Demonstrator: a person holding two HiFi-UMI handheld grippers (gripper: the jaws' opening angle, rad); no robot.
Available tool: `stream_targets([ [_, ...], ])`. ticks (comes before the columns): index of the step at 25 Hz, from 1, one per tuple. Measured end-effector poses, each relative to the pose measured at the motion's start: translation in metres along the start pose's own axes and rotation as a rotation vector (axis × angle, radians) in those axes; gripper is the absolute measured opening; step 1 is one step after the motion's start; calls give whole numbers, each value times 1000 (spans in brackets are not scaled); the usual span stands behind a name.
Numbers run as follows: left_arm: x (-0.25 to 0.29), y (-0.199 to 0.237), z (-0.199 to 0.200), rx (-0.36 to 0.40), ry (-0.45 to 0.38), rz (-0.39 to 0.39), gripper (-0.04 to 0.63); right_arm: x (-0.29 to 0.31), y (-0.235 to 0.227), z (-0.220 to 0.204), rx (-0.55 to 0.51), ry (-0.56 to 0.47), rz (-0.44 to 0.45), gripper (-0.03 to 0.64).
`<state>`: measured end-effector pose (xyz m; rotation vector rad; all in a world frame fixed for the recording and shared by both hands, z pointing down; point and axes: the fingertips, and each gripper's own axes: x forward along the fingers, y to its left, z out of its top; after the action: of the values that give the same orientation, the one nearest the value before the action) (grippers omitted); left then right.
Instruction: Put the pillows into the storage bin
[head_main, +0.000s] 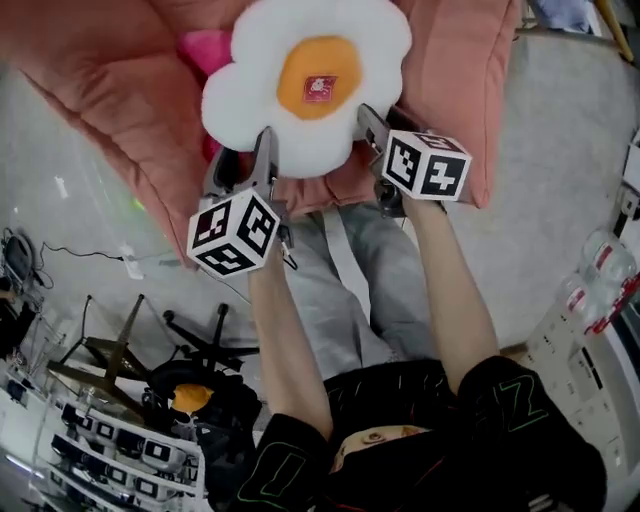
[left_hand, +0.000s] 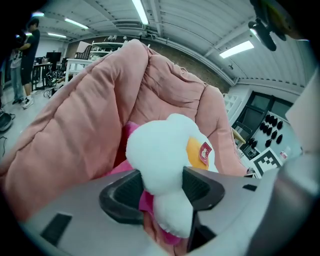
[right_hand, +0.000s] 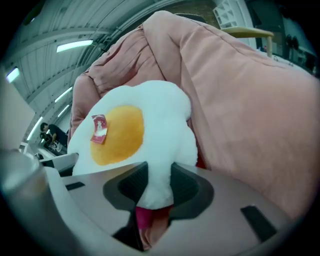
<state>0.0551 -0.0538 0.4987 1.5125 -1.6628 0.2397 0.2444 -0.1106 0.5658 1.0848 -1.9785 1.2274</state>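
Because it is plush through and through, the white flower-shaped plush pillow (head_main: 310, 80) with the orange round centre should handle as light, soft and squashy. It is not fragile or slippery, but it will likely flop and pull thin wherever it is pinched. It hangs between the two grippers, up against a salmon-pink padded fabric mass (head_main: 120, 90), near that mass's edge closest to the person. Whether that mass is the storage bin's soft wall or a big cushion, I cannot tell.

The left hand-held gripper (left_hand: 162, 187) is clenched on one lower petal, whose stuffing bulges out past the pads. The right hand-held gripper (right_hand: 159, 182) is clamped on the neighbouring lower petal, which is squeezed narrow between its jaws. Taking a petal deep, close to the centre, looks the safer hold, since a grip on the tip alone could slide off the pile.

A small red tag (head_main: 320, 88) sits on the orange centre. A magenta plush piece (head_main: 205, 45) shows behind the pillow, and the grey floor (head_main: 560, 150) lies beyond.
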Motion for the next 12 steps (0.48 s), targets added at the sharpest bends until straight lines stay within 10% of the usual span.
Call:
stream_targets([
  [3, -10, -4, 6, 39, -29, -16, 194, -9, 14, 7, -40, -26, 47, 45],
  [12, -59, -6, 44, 43, -178, 15, 161, -53, 67, 47, -271, -164, 102, 25],
])
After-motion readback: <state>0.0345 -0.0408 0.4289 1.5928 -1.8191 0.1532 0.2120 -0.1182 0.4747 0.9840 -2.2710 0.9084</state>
